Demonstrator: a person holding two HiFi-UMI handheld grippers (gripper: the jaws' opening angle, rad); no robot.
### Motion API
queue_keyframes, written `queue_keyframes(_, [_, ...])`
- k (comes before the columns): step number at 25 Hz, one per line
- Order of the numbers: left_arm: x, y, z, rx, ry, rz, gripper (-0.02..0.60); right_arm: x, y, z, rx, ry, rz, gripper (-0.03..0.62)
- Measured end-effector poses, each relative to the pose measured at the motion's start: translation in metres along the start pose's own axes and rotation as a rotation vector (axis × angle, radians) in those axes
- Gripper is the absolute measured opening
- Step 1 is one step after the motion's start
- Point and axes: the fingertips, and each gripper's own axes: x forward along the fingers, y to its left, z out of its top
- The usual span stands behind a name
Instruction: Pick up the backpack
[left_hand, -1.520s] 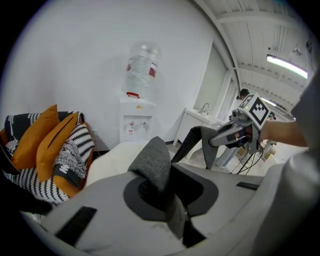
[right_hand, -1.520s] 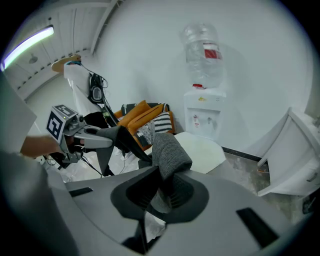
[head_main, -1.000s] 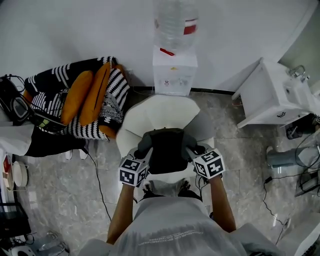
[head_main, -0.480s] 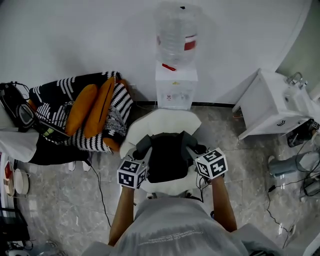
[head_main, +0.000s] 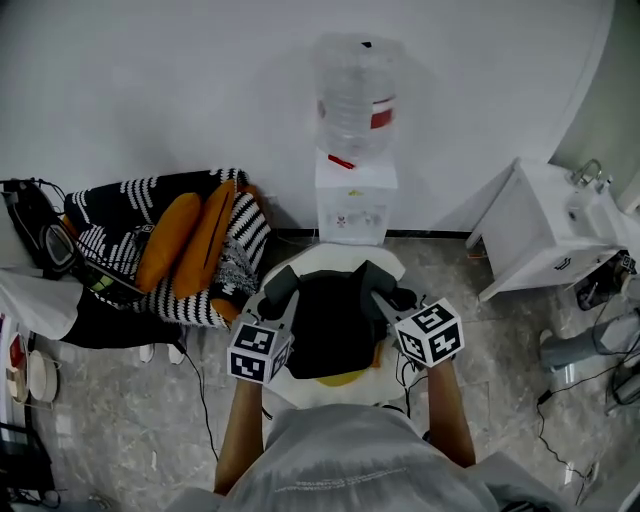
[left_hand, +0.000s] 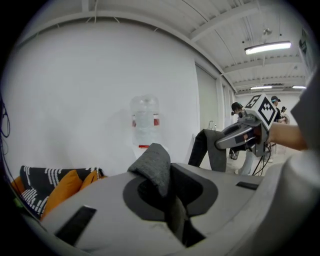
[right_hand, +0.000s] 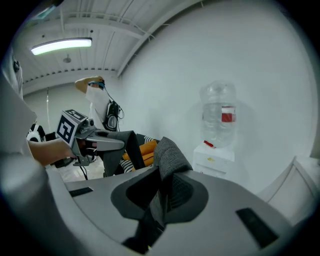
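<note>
Both grippers higher than a second ago, and backpack (head_main: 330, 322) has come up with them. It hangs between hands, looks clear of white chair (head_main: 335, 262) seat. Left gripper (head_main: 280, 290) pinched narrow on grey shoulder strap (left_hand: 156, 167); right gripper (head_main: 380, 292) same on other strap (right_hand: 167, 150). Risks: full weight sits on two folded-strap pinches — webbing can creep out through pads. Uneven lift tilts pack, overloads one side. Forward swing could clip chair back or water dispenser (head_main: 352, 200).
</note>
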Motion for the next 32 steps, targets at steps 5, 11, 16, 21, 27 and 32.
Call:
queue_keyframes(5, [-0.004,0.014,0.037,0.033,-0.057,0.030,0.038,-0.004,-0.001,0.041,-0.041,-0.082,-0.022,0.035])
queue_keyframes(11, [-0.010,0.024,0.082,0.080,-0.142,0.042,0.038,-0.014,-0.008,0.082,-0.068,-0.152,-0.050,0.035])
queue_keyframes(16, [-0.017,0.023,0.112,0.127,-0.204,0.050,0.038,-0.026,-0.011,0.109,-0.101,-0.209,-0.066,0.035])
queue_keyframes(21, [-0.031,0.022,0.141,0.174,-0.266,0.052,0.038,-0.040,-0.008,0.136,-0.135,-0.272,-0.078,0.035])
queue_keyframes(27, [-0.043,0.019,0.166,0.177,-0.304,0.049,0.040,-0.054,-0.005,0.158,-0.139,-0.300,-0.080,0.035])
queue_keyframes(32, [-0.047,0.018,0.179,0.201,-0.315,0.041,0.038,-0.060,-0.006,0.170,-0.142,-0.321,-0.093,0.035])
